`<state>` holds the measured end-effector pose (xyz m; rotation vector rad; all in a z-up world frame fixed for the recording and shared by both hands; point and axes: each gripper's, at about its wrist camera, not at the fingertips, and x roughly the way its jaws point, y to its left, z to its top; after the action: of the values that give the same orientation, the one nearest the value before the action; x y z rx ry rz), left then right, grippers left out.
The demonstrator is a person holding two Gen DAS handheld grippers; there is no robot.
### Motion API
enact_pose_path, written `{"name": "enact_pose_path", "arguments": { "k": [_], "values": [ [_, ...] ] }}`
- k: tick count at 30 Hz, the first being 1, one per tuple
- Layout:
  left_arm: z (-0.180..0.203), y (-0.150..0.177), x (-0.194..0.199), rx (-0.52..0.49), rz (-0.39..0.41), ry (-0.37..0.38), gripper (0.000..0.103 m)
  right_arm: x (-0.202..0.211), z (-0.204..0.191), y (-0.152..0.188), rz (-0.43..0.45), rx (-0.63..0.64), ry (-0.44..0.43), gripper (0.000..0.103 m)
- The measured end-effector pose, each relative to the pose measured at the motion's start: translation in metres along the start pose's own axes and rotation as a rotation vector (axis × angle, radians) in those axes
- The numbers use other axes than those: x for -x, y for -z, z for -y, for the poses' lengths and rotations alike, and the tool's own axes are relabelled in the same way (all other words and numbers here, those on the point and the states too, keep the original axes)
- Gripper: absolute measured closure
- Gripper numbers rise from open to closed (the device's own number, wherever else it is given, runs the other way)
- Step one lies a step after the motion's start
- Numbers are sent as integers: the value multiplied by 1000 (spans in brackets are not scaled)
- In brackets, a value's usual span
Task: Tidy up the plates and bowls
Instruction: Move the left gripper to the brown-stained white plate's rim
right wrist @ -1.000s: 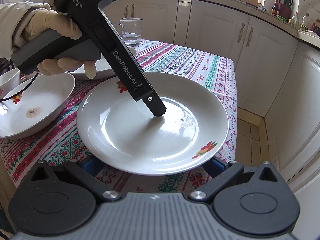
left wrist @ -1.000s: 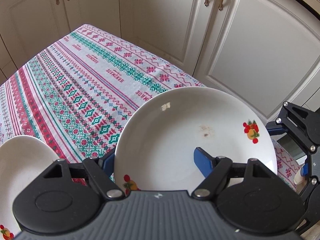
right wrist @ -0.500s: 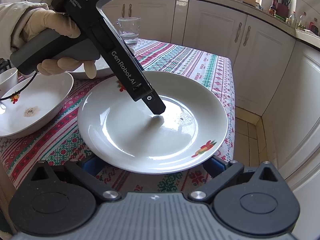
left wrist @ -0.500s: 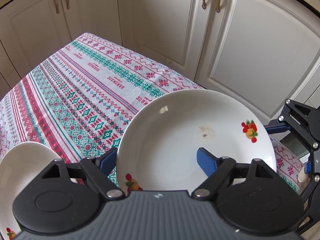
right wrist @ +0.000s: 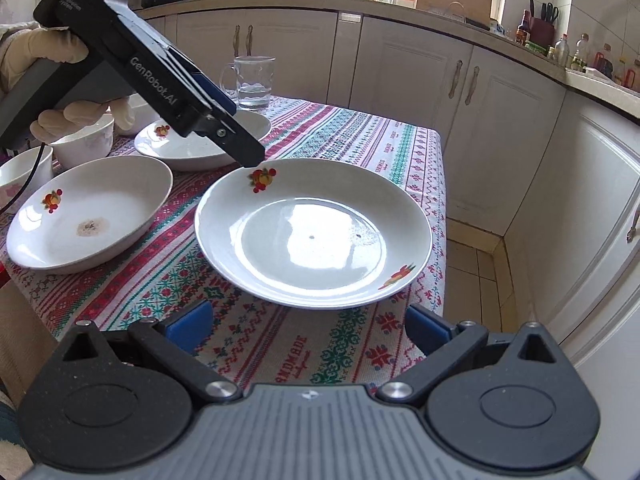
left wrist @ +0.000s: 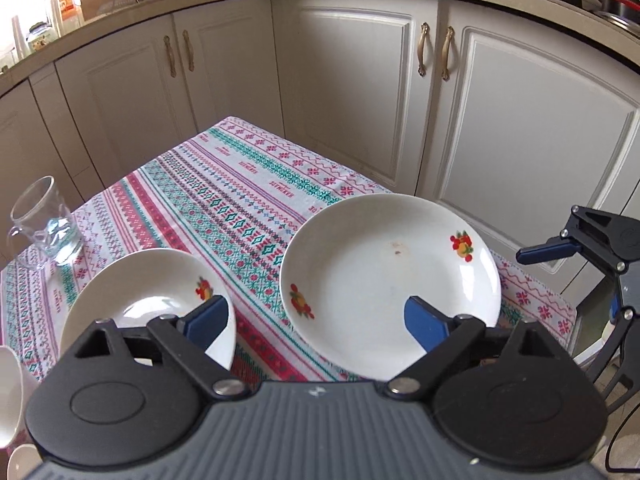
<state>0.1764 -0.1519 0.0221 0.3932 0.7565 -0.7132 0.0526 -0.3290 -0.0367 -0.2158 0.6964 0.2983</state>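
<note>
Plate (right wrist: pixel 316 236): large, white, fruit print at two spots on its rim; sat flat on the patterned tablecloth (right wrist: pixel 344 136) near the table's corner, clear of both tools.
Second dish (right wrist: pixel 88 220): deep white plate with a brown stain at its centre, left of the large plate in the right wrist view, apart from it.
Third dish (right wrist: pixel 200 148): another deep white plate, behind the large one, partly hidden by the left tool's body.
Small bowls (right wrist: pixel 82 144): white, at the table's far left edge beside the gloved hand (right wrist: pixel 52 48).
Glass mug (right wrist: pixel 252 80): clear, a little water in it, upright at the far side of the cloth.
Left gripper (left wrist: pixel 316 322): jaws spreading apart, blue pads wide, nothing between them; in the right wrist view its tip hung just over the large plate's far rim without a grip.
Right gripper (right wrist: pixel 310 326): jaws wide, blue pads empty, poised over bare cloth just short of the large plate's near rim.
Surroundings: cream cabinet doors (left wrist: pixel 352 80) beyond the table.
</note>
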Motion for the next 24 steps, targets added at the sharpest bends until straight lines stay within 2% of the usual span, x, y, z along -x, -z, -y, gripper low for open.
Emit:
{"name": "enact_pose_path", "arguments": {
  "k": [6,10,13,19,24],
  "values": [
    [16,42,38,-9,53,-93,8,15,-20,2,51,-2,-32,0],
    [20,70,58,64,73,-134,8,20,-37,2,71,16,-56,0],
    [18,89,69,131,66,-139,8,22,-48,1,79,32,-87,0],
    [10,118,87,200,54,-179,8,17,-73,-1,69,73,-149,0],
    [5,132,98,198,53,-188,8,12,-94,-5,54,117,-182,0]
  ]
}}
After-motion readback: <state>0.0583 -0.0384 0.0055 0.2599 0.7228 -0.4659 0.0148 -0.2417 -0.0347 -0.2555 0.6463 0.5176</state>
